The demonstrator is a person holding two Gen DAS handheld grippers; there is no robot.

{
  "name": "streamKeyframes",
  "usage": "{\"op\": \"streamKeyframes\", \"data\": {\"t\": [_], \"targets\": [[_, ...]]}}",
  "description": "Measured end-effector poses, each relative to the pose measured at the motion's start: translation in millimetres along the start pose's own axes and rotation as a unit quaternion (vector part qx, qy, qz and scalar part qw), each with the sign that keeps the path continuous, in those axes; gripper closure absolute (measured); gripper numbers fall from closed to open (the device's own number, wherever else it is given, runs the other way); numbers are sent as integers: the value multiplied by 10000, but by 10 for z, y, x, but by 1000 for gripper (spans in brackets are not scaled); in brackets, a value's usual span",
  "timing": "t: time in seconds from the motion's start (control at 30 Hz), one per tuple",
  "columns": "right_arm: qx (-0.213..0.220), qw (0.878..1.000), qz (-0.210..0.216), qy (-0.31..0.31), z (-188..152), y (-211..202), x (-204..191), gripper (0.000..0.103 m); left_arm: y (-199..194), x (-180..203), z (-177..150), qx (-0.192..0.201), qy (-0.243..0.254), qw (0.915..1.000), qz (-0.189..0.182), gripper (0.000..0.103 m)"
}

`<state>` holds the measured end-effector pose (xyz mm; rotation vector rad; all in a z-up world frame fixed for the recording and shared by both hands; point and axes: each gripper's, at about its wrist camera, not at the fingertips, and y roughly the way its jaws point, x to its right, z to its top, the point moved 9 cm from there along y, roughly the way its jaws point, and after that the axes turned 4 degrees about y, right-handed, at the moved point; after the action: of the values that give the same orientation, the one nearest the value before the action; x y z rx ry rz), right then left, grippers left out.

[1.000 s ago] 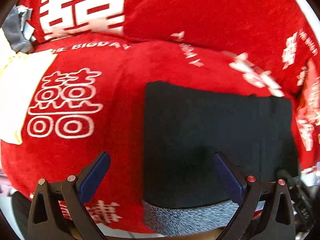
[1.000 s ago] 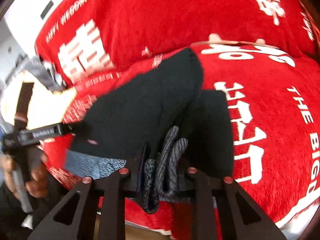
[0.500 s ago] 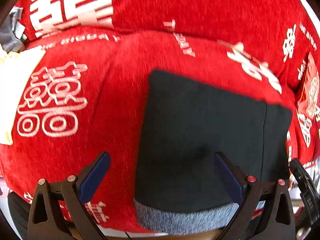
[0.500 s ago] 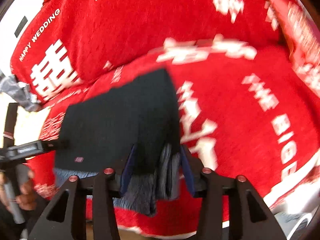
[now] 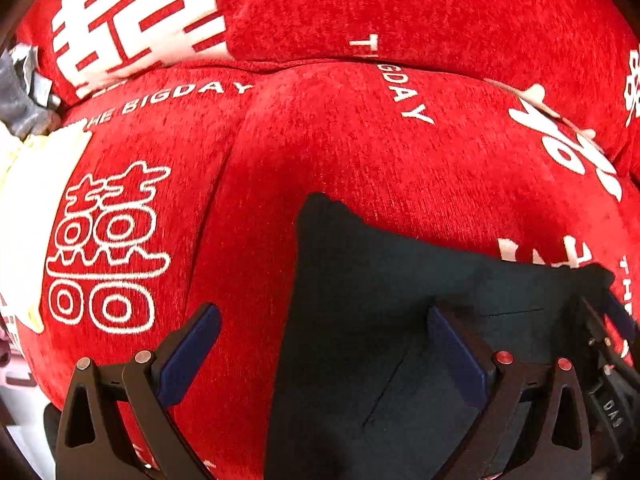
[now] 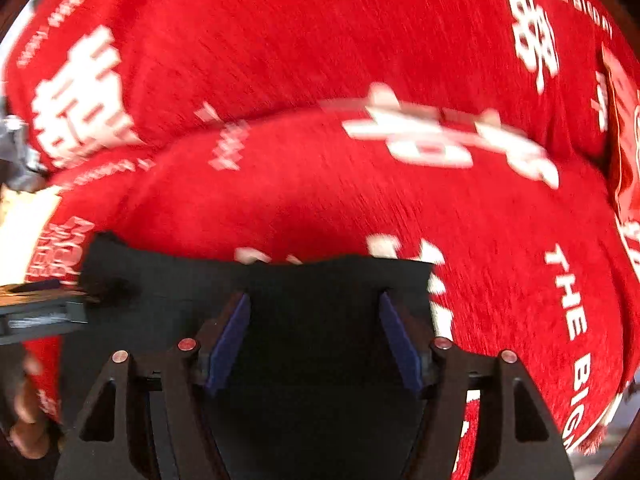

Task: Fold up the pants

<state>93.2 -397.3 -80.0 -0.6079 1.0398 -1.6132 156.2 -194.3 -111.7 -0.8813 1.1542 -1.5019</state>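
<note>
The black pants [image 5: 384,320] lie folded into a flat dark rectangle on the red sofa cover, at the lower middle and right of the left wrist view. My left gripper [image 5: 324,340] is open, jaws wide apart, its right finger over the fabric and its left finger over the red cover. In the right wrist view the pants [image 6: 312,312] fill the lower centre. My right gripper [image 6: 314,336] is open above them with nothing between its pads. The right gripper's body [image 5: 604,364] shows at the left view's right edge.
A red sofa cover [image 5: 360,140] with white lettering covers seat and backrest. A pale cushion [image 5: 28,200] and grey cloth [image 5: 20,96] lie at the far left. The left gripper's body [image 6: 40,312] and a hand show at the right view's left edge.
My right gripper has let go of the grey waistband fold and opened. Both grippers have moved lower and closer over the pants. The grey waistband no longer shows.
</note>
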Motion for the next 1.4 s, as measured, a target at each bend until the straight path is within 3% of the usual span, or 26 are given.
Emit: {"op": "streamKeyframes", "data": {"t": [0.13, 0.2, 0.3, 0.5, 0.67, 1.0, 1.27, 1.4], "targets": [[-60, 10000, -39, -48, 2, -33, -4, 27, -10, 34, 47, -35, 65, 10000, 7, 0], [63, 9999, -128, -20, 37, -189, -33, 27, -168, 14, 100, 101, -107, 9994, -329, 0], [346, 9993, 71, -104, 55, -397, -203, 26, -312, 17, 99, 293, -220, 9980, -522, 0], [-107, 9967, -479, -650, -275, -188, -373, 25, -179, 150, -310, -31, 224, 9983, -545, 0], [-37, 9972, -418, -617, -557, -384, -366, 21, -243, 117, -564, 84, 244, 9964, -804, 0], [183, 9938, -646, -882, -1095, -720, -373, 20, -464, 128, -978, 397, 632, 9940, -798, 0], [132, 9923, -776, -953, -1244, -845, -388, 17, -755, 76, -1112, 776, 816, 9910, -717, 0], [319, 9948, -635, -736, -1214, -951, -408, 16, -827, 44, -1101, 942, 812, 9900, -673, 0]]}}
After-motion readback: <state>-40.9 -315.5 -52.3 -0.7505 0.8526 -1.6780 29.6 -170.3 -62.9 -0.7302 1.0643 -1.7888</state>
